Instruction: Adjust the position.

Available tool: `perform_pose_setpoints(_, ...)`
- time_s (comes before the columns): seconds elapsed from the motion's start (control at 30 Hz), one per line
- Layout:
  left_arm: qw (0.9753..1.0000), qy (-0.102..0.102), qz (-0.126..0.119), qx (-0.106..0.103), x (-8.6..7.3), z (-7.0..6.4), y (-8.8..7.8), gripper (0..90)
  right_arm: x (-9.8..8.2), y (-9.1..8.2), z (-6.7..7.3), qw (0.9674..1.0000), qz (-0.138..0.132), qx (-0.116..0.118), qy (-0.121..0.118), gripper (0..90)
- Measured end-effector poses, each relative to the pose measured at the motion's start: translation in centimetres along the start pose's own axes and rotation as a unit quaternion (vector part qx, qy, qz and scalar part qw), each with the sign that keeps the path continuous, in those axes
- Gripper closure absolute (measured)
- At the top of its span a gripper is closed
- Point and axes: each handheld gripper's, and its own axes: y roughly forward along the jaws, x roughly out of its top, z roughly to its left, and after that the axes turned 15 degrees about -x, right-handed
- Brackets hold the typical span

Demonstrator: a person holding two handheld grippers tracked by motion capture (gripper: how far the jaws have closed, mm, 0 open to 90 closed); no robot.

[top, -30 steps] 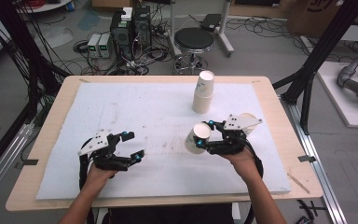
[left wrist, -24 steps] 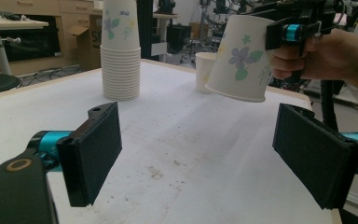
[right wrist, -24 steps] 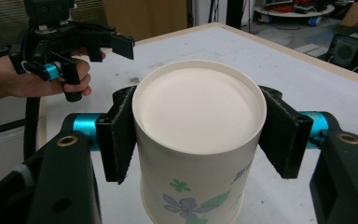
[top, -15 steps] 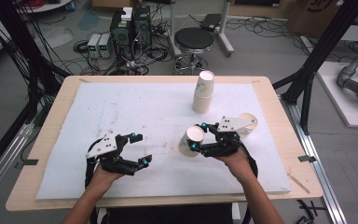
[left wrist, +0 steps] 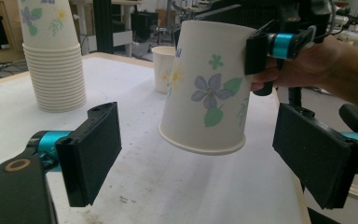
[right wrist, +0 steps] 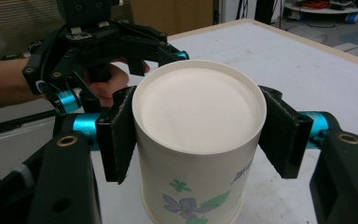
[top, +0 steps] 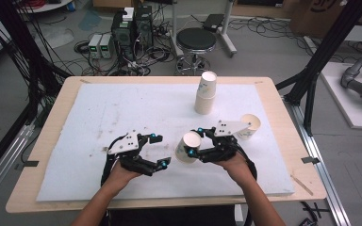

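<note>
Item 1, my left claw (top: 162, 149): jaws spread wide with nothing gripped, held low over the white pad (top: 99, 117) on the worktop (top: 47, 127), just left of the held cup. In the left claw's own view (left wrist: 196, 163) the held cup hangs between and beyond the two black pads (left wrist: 91, 151), touching neither.

Item 2, held cup (top: 188, 147): paper, white with printed blue flower and green leaves, clear in the left claw's view (left wrist: 209, 88). It is lifted off the pad and tipped on its side, closed base towards my left claw, rim away. The right claw's view shows the round base facing the camera (right wrist: 198, 112).

Item 3, my right claw (top: 201, 143): closed on the held cup, one pad (right wrist: 116, 135) pressing each side of it near the base; claw midpoint (right wrist: 198, 135) lies on the cup.

Item 4, stack of cups (top: 206, 92): upside down on the pad, beyond the held cup and slightly right, well apart from it; also seen at (left wrist: 53, 51).

Item 5, single cup (top: 250, 126): upright and open, right of the held cup, just behind my right claw's grey plate; also at (left wrist: 164, 69).
</note>
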Motion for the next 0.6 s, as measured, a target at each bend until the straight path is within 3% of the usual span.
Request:
perform_pose_setpoints(0.23, 0.9997, 0.003, 0.021, -0.014, 0.0, 0.2, 1.6, 15.4, 0.1, 0.2, 0.3, 1.0000, -0.001, 0.009, -0.002, 35.6)
perform_pose_setpoints(0.6, 0.9989, 0.003, 0.031, -0.034, 0.0, 0.5, 3.6, 15.9, 0.1, 0.4, 0.7, 0.9997, 0.000, 0.024, -0.005, 35.6)
